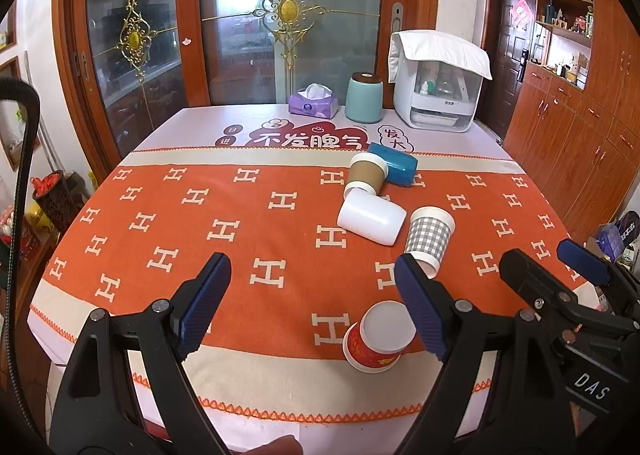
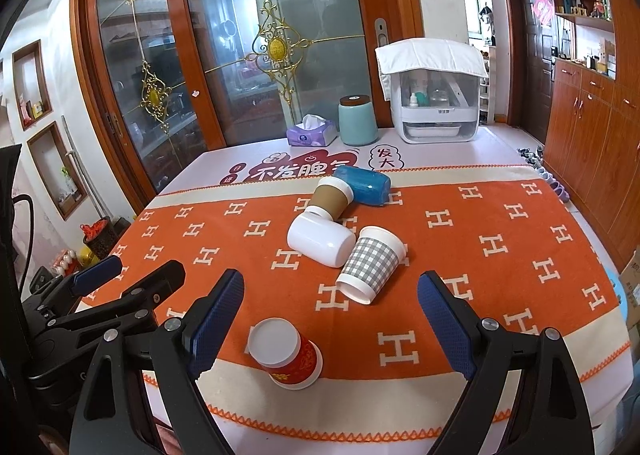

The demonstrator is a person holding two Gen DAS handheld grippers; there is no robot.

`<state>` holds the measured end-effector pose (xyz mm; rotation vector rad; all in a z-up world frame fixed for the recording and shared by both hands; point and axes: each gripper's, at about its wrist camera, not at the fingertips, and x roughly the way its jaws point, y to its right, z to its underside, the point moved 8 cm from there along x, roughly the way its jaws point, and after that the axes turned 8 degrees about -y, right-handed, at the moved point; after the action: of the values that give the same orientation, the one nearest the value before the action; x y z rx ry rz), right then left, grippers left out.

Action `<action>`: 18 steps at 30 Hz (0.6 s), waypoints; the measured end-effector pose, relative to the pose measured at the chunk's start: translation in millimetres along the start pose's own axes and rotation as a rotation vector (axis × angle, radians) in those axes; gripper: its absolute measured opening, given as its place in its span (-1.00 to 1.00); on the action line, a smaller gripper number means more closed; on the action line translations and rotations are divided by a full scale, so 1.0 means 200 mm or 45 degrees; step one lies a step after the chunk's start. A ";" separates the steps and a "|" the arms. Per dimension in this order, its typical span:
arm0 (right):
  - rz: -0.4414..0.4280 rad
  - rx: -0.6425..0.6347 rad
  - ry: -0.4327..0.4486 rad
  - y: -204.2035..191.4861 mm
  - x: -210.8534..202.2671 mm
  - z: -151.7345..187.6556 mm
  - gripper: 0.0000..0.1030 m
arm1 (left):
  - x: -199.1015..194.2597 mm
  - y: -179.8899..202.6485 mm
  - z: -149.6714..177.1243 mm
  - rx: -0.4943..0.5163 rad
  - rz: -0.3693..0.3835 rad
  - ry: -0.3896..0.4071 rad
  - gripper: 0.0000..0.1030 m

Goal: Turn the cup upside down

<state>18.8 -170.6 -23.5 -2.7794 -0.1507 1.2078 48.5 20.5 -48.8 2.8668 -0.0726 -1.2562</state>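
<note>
Both grippers are hanging wide open over the near edge of the cloth [image 1: 160, 215], gripping nothing. The left gripper [image 1: 316, 307] and right gripper [image 2: 332, 319] are flanking the red cup [image 2: 286, 353], which is sitting mouth-down between them, untouched. Four more cups are lying tipped farther back.

Covering the surface [image 2: 500, 159]: an orange cloth [image 2: 480, 255] patterned with white H shapes. Standing along the far edge: a purple tissue box [image 2: 311, 134], just beside it a teal canister [image 2: 357, 121] with a brown lid, then a white appliance [image 2: 436, 111] draped with a white towel [image 2: 430, 55]. Rising behind: wood-framed glass doors [image 2: 240, 55] bearing gold ornaments. Lining the right wall: wooden cabinets [image 2: 592, 143].
</note>
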 end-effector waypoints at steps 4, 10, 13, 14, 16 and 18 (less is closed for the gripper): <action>-0.002 0.001 -0.002 0.00 0.00 0.00 0.74 | 0.00 0.00 0.00 0.000 0.001 0.000 0.59; -0.001 0.002 -0.002 0.00 0.00 0.00 0.74 | 0.00 0.00 0.00 0.000 0.000 0.001 0.59; 0.000 0.001 -0.002 0.00 0.00 -0.01 0.74 | 0.00 0.00 0.00 0.000 0.000 0.001 0.59; 0.000 0.000 -0.001 0.00 0.00 0.00 0.74 | 0.00 0.00 0.00 0.000 -0.001 0.001 0.59; -0.001 0.001 -0.002 0.00 0.00 -0.01 0.74 | 0.00 0.00 0.00 0.001 0.000 -0.001 0.59; -0.003 0.003 -0.006 0.00 0.00 0.00 0.74 | 0.00 0.00 0.00 0.001 0.001 -0.002 0.59</action>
<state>19.4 -169.7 -23.4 -2.7738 -0.1531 1.2134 49.0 20.0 -48.6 2.8660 -0.0737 -1.2585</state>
